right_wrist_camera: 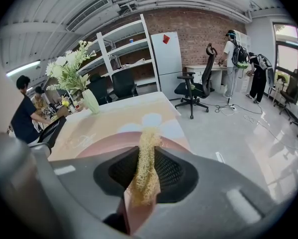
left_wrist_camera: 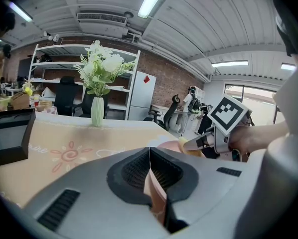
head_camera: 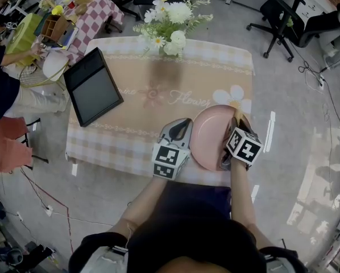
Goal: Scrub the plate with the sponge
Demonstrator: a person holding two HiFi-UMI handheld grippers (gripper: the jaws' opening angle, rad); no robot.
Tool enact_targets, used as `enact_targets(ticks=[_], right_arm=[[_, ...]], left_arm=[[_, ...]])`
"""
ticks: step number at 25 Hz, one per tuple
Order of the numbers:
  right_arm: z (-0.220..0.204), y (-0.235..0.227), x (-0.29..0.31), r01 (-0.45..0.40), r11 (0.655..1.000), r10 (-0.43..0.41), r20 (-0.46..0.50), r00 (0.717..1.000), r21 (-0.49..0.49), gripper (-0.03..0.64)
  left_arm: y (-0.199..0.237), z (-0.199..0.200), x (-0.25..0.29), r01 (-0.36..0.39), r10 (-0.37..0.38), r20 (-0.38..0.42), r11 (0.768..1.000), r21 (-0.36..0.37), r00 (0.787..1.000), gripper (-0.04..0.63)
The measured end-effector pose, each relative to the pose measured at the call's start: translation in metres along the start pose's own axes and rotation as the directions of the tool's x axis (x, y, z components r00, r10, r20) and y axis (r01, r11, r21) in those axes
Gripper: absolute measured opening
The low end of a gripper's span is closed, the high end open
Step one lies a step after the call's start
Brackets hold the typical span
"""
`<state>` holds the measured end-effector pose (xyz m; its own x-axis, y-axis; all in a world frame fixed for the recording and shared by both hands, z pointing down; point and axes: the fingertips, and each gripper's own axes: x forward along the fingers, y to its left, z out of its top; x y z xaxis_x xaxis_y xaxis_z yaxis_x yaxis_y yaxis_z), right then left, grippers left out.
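Fingers of the left gripper were clamped on the left rim of the plate. The right gripper pinched the sponge between its 2 fingers, against the plate's right edge, over the table.

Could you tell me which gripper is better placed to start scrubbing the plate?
Right. The right gripper is shut on the sponge, which sits at the edge of the pink plate. The left gripper is clamped on the plate's rim, steadying it.
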<state>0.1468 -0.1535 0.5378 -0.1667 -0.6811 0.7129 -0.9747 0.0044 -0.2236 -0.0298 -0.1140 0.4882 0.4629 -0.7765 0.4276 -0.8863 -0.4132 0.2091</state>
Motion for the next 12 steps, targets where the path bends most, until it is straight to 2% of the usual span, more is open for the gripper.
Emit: enact_targets(ticks=[12], right_arm=[[0.001, 0.012, 0.007, -0.047, 0.998, 0.046, -0.03, 0.999, -0.039, 0.092]], left_arm=[[0.0, -0.003, 0.002, 0.011, -0.011, -0.008, 1.0, -0.012, 1.0, 0.011]])
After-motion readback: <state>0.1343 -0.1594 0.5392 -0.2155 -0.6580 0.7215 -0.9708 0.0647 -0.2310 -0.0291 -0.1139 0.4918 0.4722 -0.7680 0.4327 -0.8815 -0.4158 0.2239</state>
